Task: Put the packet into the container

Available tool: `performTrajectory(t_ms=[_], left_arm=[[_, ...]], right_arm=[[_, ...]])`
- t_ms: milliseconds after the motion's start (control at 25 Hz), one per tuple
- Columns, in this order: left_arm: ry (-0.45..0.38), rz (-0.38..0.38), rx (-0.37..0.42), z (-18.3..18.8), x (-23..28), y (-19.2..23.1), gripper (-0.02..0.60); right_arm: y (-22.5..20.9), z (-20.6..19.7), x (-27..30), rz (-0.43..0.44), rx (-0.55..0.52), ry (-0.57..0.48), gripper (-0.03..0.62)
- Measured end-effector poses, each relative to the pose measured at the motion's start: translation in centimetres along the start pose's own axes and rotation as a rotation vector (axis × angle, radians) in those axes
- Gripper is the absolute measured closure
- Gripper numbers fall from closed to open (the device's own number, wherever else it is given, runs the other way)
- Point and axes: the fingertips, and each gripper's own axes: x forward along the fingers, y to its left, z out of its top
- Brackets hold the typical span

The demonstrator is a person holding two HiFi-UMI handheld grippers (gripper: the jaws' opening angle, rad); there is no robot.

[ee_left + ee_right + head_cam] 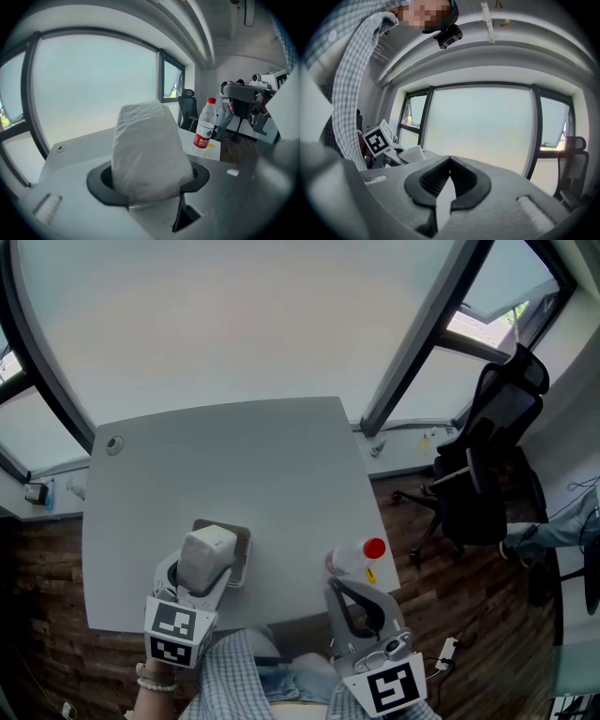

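Observation:
A white packet [206, 554] sits between the fingers of my left gripper [208, 570], which is shut on it. It hangs over a shallow grey container [242, 545] at the near left of the grey table [225, 465]. In the left gripper view the packet [149, 150] stands upright and fills the gap between the dark pads of the left gripper [149, 179]. My right gripper [337, 589] is shut with nothing in it, near the table's front right edge. In the right gripper view the right gripper [450, 161] has its ribbed pads meeting.
A clear water bottle [356, 557] with a red cap and red label stands on the table just beyond the right gripper, also the bottle [205, 127]. A black office chair [492, 456] stands on the wooden floor to the right. Large windows run behind the table.

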Motion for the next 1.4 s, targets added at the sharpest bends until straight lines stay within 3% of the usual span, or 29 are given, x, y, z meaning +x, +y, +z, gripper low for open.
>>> performTrajectory(t_ms=[480, 840, 1120, 1400], left_arm=[[0.137, -0.034, -0.047, -3.4, 3.5, 0.4, 0.298], [0.246, -0.039, 0.023, -5.1, 5.0, 0.7, 0.291], [0.241, -0.021, 0.025, -5.0, 5.2, 0.8, 0.284], [0.206, -0.036, 0.009, -4.5, 5.2, 0.7, 0.233]], right_arm=[[-0.1, -0.6, 0.7, -0.021, 0.008, 0.025, 0.592], [-0.5, -0.3, 1.3, -0.028, 0.042, 0.020, 0.592], [-0.6, -0.6, 1.3, -0.030, 0.036, 0.026, 0.592], [-0.2, -0.5, 1.5, -0.023, 0.035, 0.025, 0.592]])
